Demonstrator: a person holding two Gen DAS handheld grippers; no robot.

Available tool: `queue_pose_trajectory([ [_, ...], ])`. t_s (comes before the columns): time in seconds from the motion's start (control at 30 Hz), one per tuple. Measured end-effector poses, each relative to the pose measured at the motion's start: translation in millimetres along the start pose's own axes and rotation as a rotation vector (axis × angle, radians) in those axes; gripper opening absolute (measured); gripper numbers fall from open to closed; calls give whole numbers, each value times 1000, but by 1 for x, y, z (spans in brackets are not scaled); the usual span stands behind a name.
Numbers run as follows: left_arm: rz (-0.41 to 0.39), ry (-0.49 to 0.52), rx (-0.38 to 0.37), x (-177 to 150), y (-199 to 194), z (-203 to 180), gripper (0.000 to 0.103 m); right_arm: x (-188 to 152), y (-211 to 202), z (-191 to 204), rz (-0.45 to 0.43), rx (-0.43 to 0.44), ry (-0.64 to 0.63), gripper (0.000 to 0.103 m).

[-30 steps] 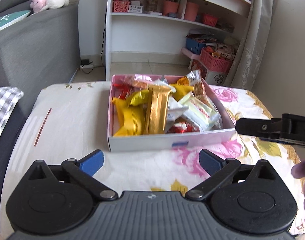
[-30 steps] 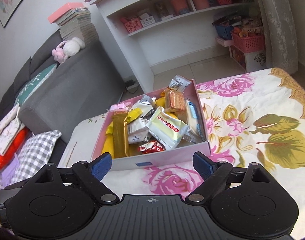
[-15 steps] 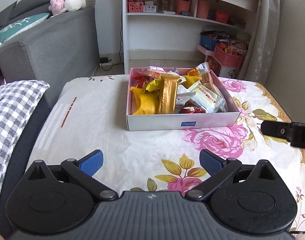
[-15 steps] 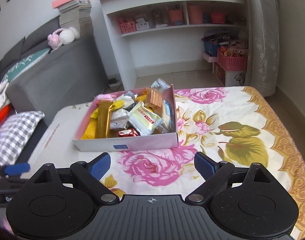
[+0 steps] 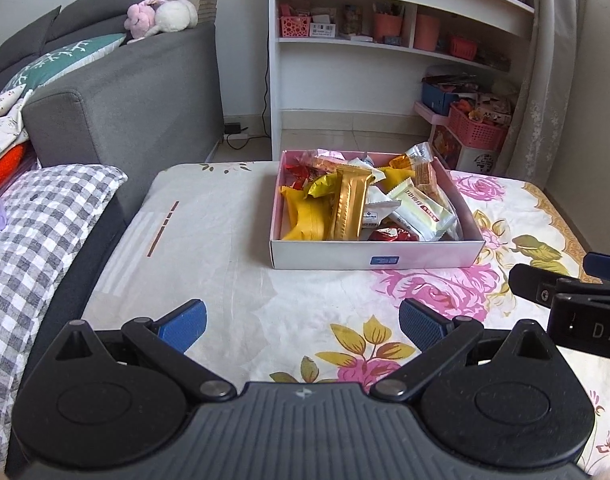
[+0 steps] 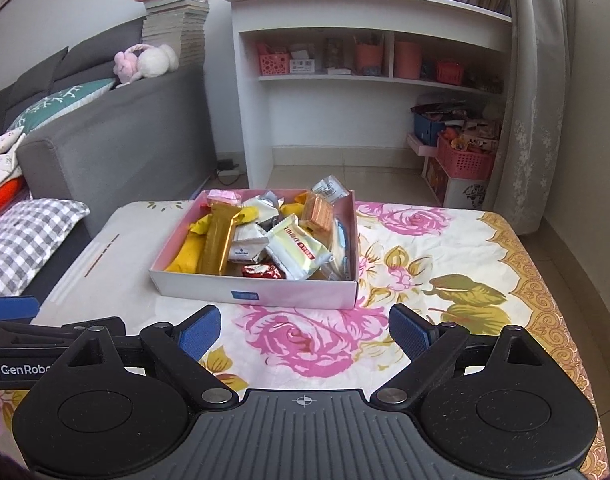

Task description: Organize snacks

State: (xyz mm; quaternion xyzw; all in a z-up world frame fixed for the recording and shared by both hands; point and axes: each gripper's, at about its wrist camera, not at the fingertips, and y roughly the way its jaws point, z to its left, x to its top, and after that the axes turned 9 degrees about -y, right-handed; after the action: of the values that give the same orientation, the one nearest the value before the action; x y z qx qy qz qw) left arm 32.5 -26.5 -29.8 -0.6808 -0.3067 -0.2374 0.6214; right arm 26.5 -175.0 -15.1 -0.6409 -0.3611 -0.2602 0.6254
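A pink-lined white box (image 5: 377,257) (image 6: 257,291) sits on the flowered tablecloth, filled with several wrapped snacks: a gold bar (image 5: 350,208) (image 6: 219,240), yellow packets (image 5: 305,216), a white packet with red print (image 5: 423,210) (image 6: 299,250) and a red candy (image 6: 261,271). My left gripper (image 5: 301,326) is open and empty, held back from the box's near side. My right gripper (image 6: 305,332) is open and empty, also short of the box. The right gripper shows at the right edge of the left wrist view (image 5: 565,292).
The table (image 5: 209,248) carries a floral cloth. A grey sofa (image 5: 137,104) with a checked cushion (image 5: 45,224) stands to the left. A white shelf unit (image 6: 369,92) and pink baskets (image 6: 465,160) stand behind, with a curtain (image 6: 537,120) at the right.
Both grippers have pulled back and away from the box, which now looks smaller and farther off. Both stay open and empty.
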Motion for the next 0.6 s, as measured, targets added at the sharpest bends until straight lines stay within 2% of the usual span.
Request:
queue_pose_trajectory([
  [0.6,-9,22,-1,-2,-5,-2,103,0,4,-1,20,6,34,93],
])
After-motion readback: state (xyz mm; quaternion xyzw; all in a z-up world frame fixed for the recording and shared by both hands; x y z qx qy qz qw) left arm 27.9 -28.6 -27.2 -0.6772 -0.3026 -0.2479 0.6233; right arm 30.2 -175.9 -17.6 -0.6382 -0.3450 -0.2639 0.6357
